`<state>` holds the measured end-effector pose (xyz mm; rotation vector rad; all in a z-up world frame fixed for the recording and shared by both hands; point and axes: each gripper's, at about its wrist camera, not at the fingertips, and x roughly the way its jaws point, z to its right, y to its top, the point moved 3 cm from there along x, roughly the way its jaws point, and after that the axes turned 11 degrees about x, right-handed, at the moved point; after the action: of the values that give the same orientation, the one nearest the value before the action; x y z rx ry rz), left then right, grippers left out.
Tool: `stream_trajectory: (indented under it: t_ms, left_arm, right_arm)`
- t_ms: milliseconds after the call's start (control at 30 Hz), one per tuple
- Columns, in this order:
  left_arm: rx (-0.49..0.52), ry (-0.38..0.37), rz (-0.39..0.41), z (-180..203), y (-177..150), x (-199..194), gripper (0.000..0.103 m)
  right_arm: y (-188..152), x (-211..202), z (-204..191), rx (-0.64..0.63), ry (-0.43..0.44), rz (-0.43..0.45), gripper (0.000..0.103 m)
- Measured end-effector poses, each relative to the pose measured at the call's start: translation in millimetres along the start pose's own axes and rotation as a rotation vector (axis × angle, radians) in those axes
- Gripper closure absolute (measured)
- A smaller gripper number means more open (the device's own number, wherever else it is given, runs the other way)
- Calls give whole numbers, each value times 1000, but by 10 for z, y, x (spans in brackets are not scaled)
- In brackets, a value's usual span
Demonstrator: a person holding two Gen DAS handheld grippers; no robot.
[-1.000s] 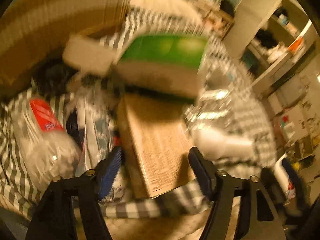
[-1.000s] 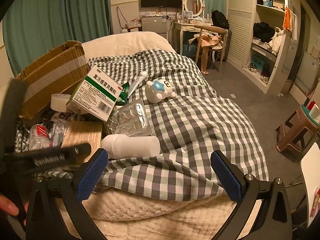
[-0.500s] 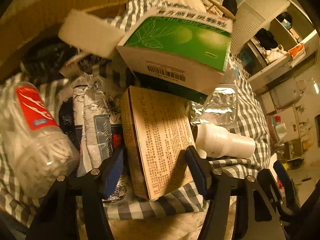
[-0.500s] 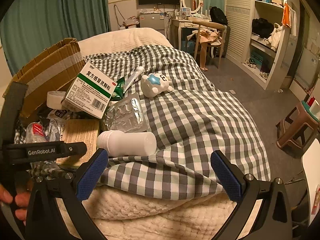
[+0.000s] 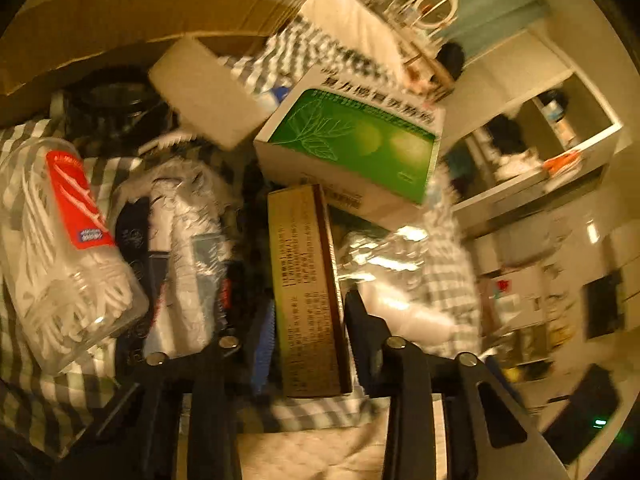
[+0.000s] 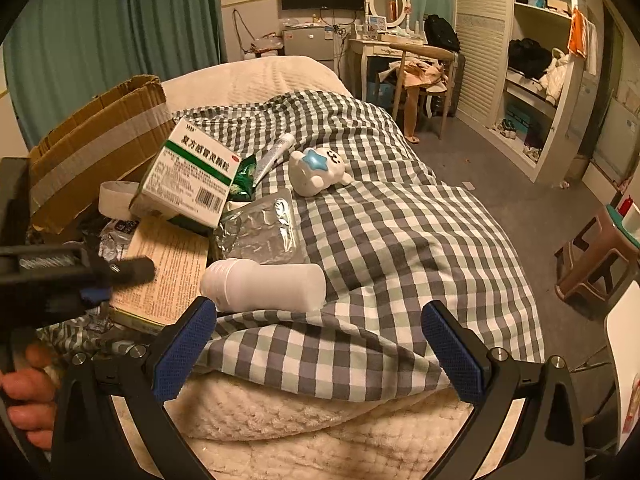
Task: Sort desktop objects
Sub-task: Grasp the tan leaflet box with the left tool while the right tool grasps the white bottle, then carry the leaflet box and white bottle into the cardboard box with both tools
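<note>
L gripper (image 5: 308, 320) is reaching low over the near-left corner of the bed, fingers (image 5: 362, 328) drawn close w/ something clamped between the pads. A hand (image 6: 28, 392) is wrapping its grip at the left edge. R gripper (image 6: 320, 344) is hovering above the bed's near edge, fingers (image 6: 184, 344) spread wide, nothing between them.

Grey-and-white checked bedspread (image 6: 400, 240). Green-and-white cardboard medicine box (image 5: 360, 148), pale leaf print on the green face (black barcode on the white side). Tan printed-paper carton (image 5: 308, 292), dark brown edge. Clear plastic jar of white swabs (image 5: 60, 248), red label. Plain white plastic bottle (image 6: 264, 286). Silver foil blister pack (image 6: 260, 232). White toy figure with blue star (image 6: 318, 172).
</note>
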<state>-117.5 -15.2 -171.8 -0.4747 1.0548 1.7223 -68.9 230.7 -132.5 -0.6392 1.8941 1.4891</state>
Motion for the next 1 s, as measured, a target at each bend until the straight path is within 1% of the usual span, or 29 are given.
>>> stream_trajectory:
  t_ms: [100,267,333,400,433,467,533,567,667,733,800,833,933,1000]
  left_arm:
    - [15,-18,-27,40,-49,57,70]
    - [34,-13,-132,90,-65,359,70]
    - [31,-13,-116,42,-51,293,73]
    - [30,-11,-84,19,-96,226,74]
    - [41,13,-60,32,-113,153,74]
    - [77,71,-18,46,-109,42,74]
    - [148,155,46,157,-112,-100,74]
    - [193,224,89,193,-121,-202,74]
    - [238,362,153,277,-187,-263,74]
    - [248,443,191,235,-235,-359,74]
    - [243,485,204,315,-185,-345,74]
    - [235,495,206,300,-180,-331,74]
    - [208,479,210,216,-264,-372,74]
    - [211,488,211,207,-291,-389,74]
  right_arm:
    - [8,29,7,8,-4,-6,0]
    - [3,65,-13,9,-5,-9,0]
    - [-3,72,-18,6,1,-16,0]
    - [-3,74,-15,10,20,-18,0]
    - [7,72,-14,20,41,-18,0]
    - [20,73,-18,29,61,-19,0]
    - [52,82,-21,42,96,-16,0]
    - [75,100,-32,47,114,-21,0]
    - [110,205,-101,34,115,-51,0]
    - [92,261,-194,10,108,-61,0]
    - [59,307,-268,-4,105,-73,0]
    - [34,343,-319,-17,98,-81,0]
    - [8,436,-438,-49,66,-87,0]
    - [-20,516,-525,-82,40,-92,0]
